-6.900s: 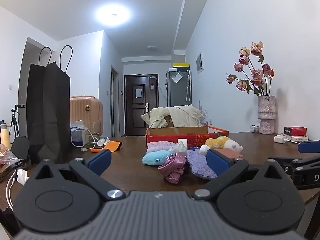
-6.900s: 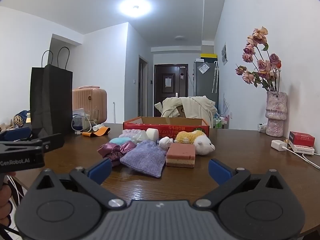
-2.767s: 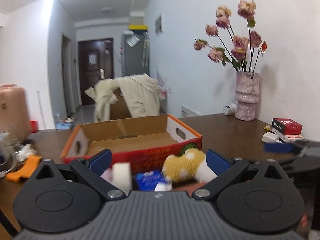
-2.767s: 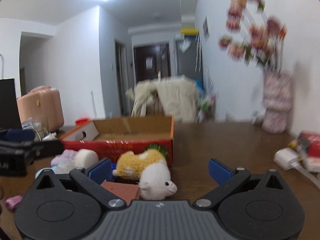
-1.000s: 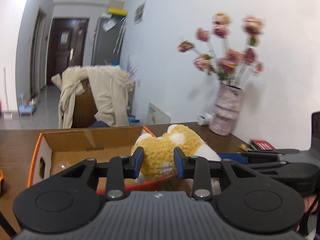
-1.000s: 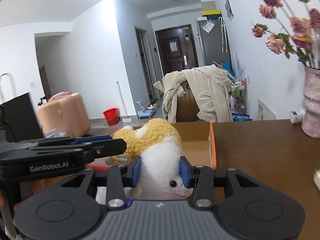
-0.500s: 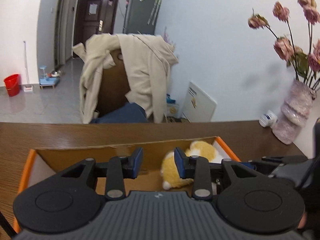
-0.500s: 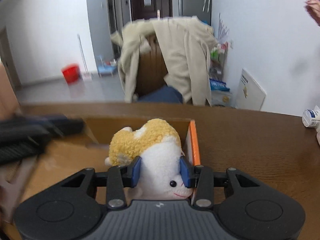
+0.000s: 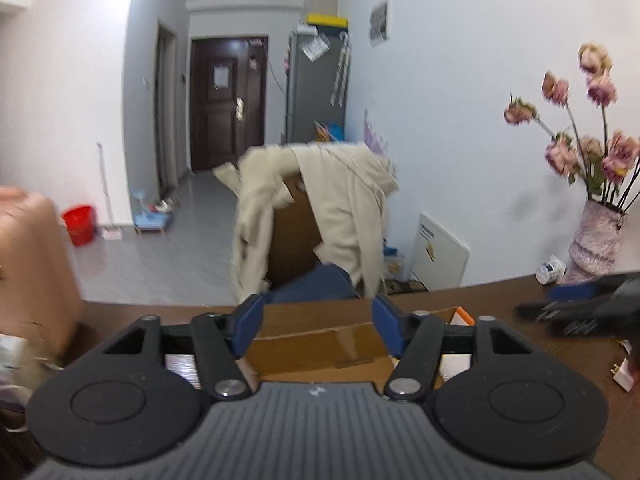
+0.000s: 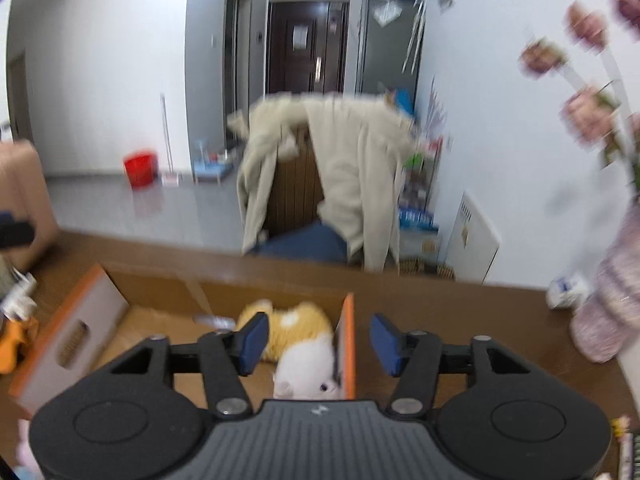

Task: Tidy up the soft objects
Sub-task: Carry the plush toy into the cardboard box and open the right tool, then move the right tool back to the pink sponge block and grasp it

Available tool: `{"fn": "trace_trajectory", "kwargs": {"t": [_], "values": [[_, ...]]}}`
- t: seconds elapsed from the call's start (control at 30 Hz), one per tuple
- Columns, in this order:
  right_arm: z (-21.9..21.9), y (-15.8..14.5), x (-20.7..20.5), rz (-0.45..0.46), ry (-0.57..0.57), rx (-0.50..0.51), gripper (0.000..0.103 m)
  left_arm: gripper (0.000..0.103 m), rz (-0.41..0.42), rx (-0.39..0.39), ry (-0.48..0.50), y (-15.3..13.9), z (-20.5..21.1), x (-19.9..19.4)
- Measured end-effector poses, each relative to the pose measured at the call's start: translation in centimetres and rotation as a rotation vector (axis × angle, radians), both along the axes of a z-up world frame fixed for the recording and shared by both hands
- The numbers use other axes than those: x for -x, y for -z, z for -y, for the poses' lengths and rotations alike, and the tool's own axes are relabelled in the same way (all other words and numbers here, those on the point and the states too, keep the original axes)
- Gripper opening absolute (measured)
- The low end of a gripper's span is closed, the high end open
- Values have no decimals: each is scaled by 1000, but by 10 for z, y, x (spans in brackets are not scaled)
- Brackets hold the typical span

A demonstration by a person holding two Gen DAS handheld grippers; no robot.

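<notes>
The plush (image 10: 298, 344) in the box (image 10: 347, 340) is half hidden behind the gripper body; the flowers (image 10: 580, 64) beside it are motion-blurred, the vase (image 10: 612, 304) cut off.

Inside the cardboard box (image 10: 120, 324) on the table (image 10: 460, 312), against its right wall, the plush toy (image 10: 298, 340); behind the table, a chair with a jacket (image 10: 352, 172) over it; far right on the table, a vase (image 10: 608, 300); far left, a suitcase (image 9: 28, 264).

Left gripper (image 9: 318, 322) and right gripper (image 10: 318, 338) just opened (both empty).
</notes>
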State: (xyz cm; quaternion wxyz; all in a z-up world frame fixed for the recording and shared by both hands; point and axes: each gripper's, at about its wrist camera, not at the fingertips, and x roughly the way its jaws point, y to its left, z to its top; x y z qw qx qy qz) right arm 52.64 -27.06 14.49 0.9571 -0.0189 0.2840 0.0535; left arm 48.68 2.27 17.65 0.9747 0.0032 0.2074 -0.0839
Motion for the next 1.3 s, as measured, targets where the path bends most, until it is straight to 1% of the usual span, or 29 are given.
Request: {"fn": "trace_trajectory", "kwargs": {"t": [0.07,0.13,0.2,0.33,0.4,0.43,0.47,0.6,0.63,0.67,0.7,0.77,0.83,0.87,0.93,0.97,1.0,1.1,1.23,1.3], "values": [[11,-24,27,43,2,4,65,70,26,-14,-22,-17,-10,29],[16,-42,54,79,1,18,68,74,43,-21,-41,-31,-16,52],[20,-54,78,106,-6,32,77,77,66,-31,-50,-40,-19,76],[24,-66,119,144,-26,17,77,79,86,-27,-64,-46,-22,118],[25,-63,151,181,-41,-5,82,81,100,-37,-90,-40,-22,146],[26,-58,170,209,-53,-20,84,85,123,-42,-98,-34,-22,165],[27,-51,187,228,-69,-32,89,88,147,-40,-92,-26,-23,183],[24,-15,250,264,-123,-59,90,91,216,-54,-69,12,-17,255],[23,-6,264,270,-137,-69,90,96,240,-55,-72,23,-15,273],[22,2,278,277,-148,-80,90,99,258,-61,-81,34,-12,288],[20,11,293,288,-159,-93,90,99,280,-81,-89,47,-7,305],[17,32,324,324,-184,-120,94,102,327,-153,-95,75,5,333],[11,57,352,351,-182,-137,99,102,323,-203,-115,97,13,356],[6,70,365,357,-168,-122,100,102,310,-191,-123,106,14,365],[-6,93,388,349,-168,-91,100,102,238,-111,-122,121,10,376],[-13,103,398,337,-177,-75,100,102,205,-83,-113,127,9,378],[-17,110,404,318,-185,-68,100,102,191,-78,-106,131,8,378],[-24,120,407,270,-218,-46,100,102,187,-123,-102,138,9,374],[-27,124,400,255,-181,-39,100,102,179,-100,-98,141,10,366],[-25,126,388,222,-149,-53,100,102,175,-83,-78,140,14,360]]}}
